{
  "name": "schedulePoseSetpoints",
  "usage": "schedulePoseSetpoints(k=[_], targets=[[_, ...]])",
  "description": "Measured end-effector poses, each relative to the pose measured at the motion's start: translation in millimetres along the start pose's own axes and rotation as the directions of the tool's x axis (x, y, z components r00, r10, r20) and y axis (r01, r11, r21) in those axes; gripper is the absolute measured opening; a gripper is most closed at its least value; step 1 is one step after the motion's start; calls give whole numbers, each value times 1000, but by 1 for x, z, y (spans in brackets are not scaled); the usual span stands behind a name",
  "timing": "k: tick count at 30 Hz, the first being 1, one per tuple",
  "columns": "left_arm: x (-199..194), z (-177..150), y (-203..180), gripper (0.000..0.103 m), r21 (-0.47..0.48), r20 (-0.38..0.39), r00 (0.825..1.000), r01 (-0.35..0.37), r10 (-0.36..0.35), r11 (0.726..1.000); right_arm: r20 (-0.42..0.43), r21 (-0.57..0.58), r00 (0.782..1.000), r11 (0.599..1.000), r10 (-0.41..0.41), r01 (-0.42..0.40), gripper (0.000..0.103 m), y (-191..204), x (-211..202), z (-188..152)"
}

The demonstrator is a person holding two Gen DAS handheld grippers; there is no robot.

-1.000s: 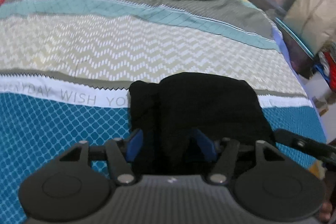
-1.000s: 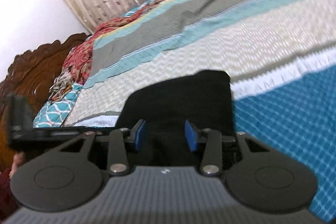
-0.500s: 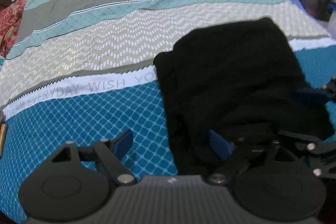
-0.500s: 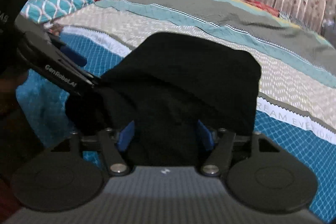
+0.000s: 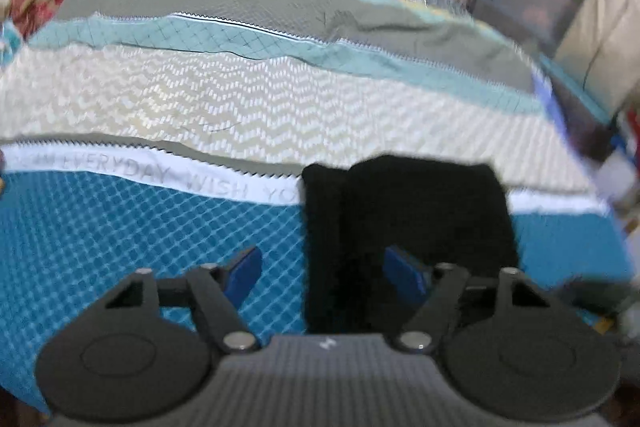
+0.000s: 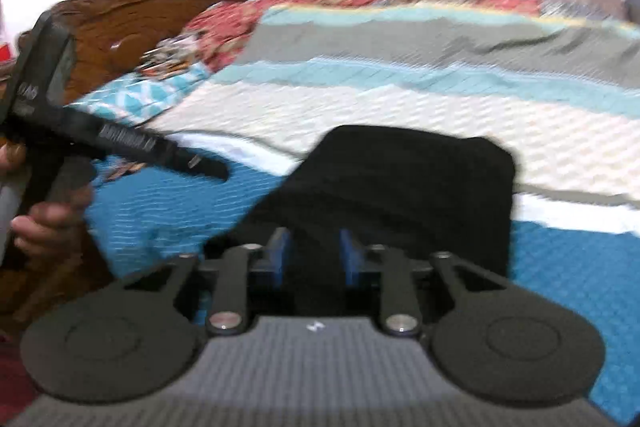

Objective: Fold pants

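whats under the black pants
The black pants lie folded on the bedspread, across its blue checked part and white lettered band. Anything between their layers is covered.

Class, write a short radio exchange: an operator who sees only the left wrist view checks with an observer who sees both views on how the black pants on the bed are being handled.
Operator: My left gripper is open, and the edge of the pants shows between its fingers. What is the right gripper doing?
Observer: The right gripper has its blue pads close together, with black cloth of the pants pinched between them.
Operator: Does anything of my side show from there?
Observer: Yes. The person's left hand shows at the left edge of the right wrist view, fingers curled round your gripper's handle.
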State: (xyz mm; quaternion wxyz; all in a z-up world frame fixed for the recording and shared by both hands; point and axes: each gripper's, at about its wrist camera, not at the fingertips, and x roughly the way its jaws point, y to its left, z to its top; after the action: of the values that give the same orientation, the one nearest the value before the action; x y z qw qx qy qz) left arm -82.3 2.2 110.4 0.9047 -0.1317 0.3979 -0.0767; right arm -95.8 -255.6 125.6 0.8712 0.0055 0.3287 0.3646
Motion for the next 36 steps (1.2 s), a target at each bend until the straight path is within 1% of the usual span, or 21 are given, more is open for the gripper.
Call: schedulePoseSetpoints(k=[2,3,4,6,8,10,12,13,15,17,19,21,23,25,27,29,30,32,33,34,36], targets=[[6,8,-6,57,-23,-8,999,38,-39,999,-61,24,996,997,70,-68,21,5,21,2],[11,11,-10,55,-21,-12,998,60,-60,998,-94,32,988,992,122,-119,20,10,33,0],[18,13,-17,54,-14,-20,996,82,-82,997,-144,32,975,985,171,-168,21,17,47,-4],[36,15,-27,50,-17,-59,993,104,-105,994,-226,2,960,986,164,-167,21,30,70,-15],[60,16,-34,48,-31,-113,986,117,-120,993,-229,38,955,982,187,-183,21,28,76,-17],[82,13,-39,46,-13,-141,987,74,-75,997,-217,56,956,980,197,-189,21,25,71,-14],[96,11,-39,47,18,-147,989,14,-11,1000,-173,36,966,982,191,-187,21,24,55,-12],[98,9,-35,47,15,-152,988,-6,8,1000,-142,30,972,982,189,-186,22,23,45,-10],[94,9,-30,47,1,-156,986,-51,51,999,-76,63,982,984,173,-168,24,14,25,-8],[83,10,-30,52,37,-140,983,-115,119,993,-17,132,991,983,134,-131,27,-3,7,-7],[68,8,-31,53,68,-106,981,-157,164,985,32,219,996,972,86,-91,28,-21,-7,-9],[55,2,-30,54,82,-83,978,-186,193,979,62,297,997,953,49,-65,29,-36,-16,-12],[49,-2,-28,57,93,-71,973,-213,220,973,73,357,997,933,6,-32,33,-47,-21,-14],[47,-6,-26,57,97,-74,967,-236,243,967,79,392,997,920,-24,-9,42,-50,-25,-16],[46,-12,-26,57,95,-78,963,-251,259,963,77,408,996,913,-45,10,43,-53,-27,-16],[48,-19,-25,57,101,-83,957,-270,278,958,52,415,997,909,-52,26,44,-54,-22,-17],[50,-22,-25,57,104,-90,953,-279,288,955,27,421,998,906,-56,40,44,-56,-21,-21],[56,-28,-23,57,106,-109,946,-295,306,950,-70,448,996,890,-56,82,44,-59,-2,-32],[56,-31,-23,57,105,-115,944,-299,310,949,-97,459,994,884,-56,94,44,-64,0,-36],[57,-33,-23,57,107,-118,942,-303,314,947,-113,465,992,879,-61,107,45,-63,3,-40],[59,-36,-21,57,113,-117,938,-313,325,943,-108,463,992,880,-62,106,46,-61,2,-41]])
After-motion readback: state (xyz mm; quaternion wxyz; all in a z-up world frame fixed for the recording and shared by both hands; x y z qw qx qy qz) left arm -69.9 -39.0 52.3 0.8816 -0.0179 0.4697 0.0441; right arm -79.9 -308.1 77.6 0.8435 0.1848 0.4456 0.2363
